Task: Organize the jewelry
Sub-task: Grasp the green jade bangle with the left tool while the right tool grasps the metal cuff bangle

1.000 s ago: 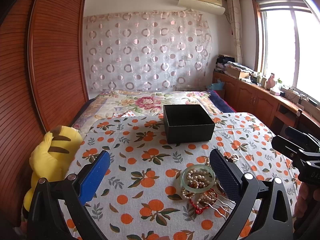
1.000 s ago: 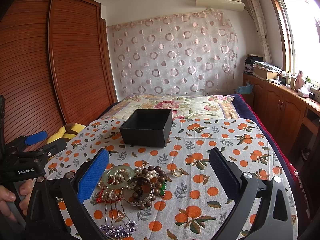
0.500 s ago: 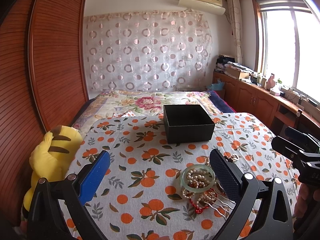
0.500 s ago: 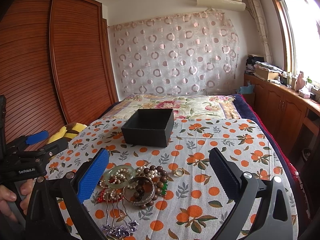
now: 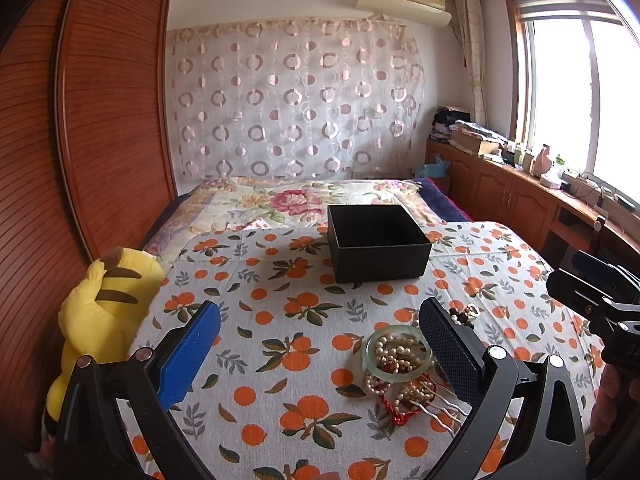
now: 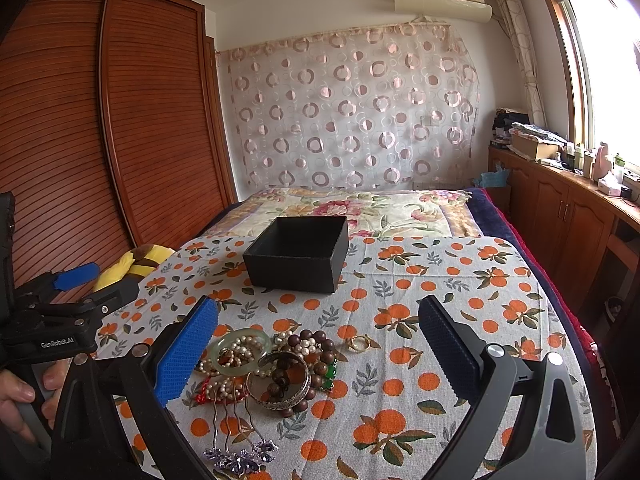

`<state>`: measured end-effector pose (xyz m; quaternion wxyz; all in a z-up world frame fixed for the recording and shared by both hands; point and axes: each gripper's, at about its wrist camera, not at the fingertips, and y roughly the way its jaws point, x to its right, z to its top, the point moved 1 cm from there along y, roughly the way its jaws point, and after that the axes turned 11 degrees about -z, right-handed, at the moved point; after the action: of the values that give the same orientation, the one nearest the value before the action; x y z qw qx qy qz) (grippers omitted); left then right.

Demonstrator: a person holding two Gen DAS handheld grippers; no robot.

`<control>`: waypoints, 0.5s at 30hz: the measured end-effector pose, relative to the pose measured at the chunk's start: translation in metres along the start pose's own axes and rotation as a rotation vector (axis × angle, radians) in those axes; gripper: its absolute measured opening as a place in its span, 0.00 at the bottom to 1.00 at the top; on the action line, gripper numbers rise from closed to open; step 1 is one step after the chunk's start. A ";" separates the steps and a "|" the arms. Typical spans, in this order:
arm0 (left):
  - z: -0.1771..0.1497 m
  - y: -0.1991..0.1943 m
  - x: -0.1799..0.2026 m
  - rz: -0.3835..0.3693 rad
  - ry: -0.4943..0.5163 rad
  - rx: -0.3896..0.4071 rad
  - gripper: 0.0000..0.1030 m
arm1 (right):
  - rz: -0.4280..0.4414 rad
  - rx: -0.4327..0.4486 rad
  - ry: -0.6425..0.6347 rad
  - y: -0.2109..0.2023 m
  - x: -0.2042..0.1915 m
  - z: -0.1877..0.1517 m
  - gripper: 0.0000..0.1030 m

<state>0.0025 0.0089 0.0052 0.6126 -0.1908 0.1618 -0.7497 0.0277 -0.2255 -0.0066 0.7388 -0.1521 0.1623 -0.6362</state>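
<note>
A heap of jewelry lies on the orange-print cloth: a pale green bangle (image 6: 239, 350) (image 5: 397, 352) over pearl strands, a brown bead bracelet (image 6: 316, 344), a silver bangle (image 6: 279, 380), a gold ring (image 6: 358, 343) and a purple hair comb (image 6: 240, 454). An open black box (image 6: 298, 254) (image 5: 378, 242) stands farther back. My right gripper (image 6: 316, 330) hovers open above the heap. My left gripper (image 5: 320, 338) is open too, its right finger beside the green bangle. Neither holds anything. Each gripper shows at the edge of the other's view.
A yellow plush toy (image 5: 94, 316) lies at the cloth's left edge by the wooden wardrobe (image 5: 96, 128). A floral quilt (image 5: 288, 200) covers the bed behind the box. Wooden cabinets (image 6: 560, 216) with clutter run under the window on the right. A hand (image 6: 24, 396) grips the left tool's handle.
The right wrist view has shifted slightly, so the heap and box sit a little further right in it. The left gripper has barely moved. Both stay open.
</note>
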 end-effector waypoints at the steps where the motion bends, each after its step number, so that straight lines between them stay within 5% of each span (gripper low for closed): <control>1: 0.000 0.000 0.000 0.000 -0.001 -0.002 0.94 | 0.000 -0.001 0.000 -0.001 -0.001 0.001 0.98; 11: -0.013 0.017 -0.005 -0.007 -0.015 -0.043 0.94 | 0.028 -0.045 -0.019 0.012 -0.008 -0.015 0.98; 15: -0.020 0.028 -0.013 -0.014 -0.023 -0.079 0.94 | 0.065 -0.094 -0.050 0.028 -0.006 -0.027 0.90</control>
<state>0.0189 0.0161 -0.0270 0.6012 -0.2245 0.1829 -0.7448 0.0398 -0.2156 -0.0428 0.7550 -0.1971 0.1784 -0.5994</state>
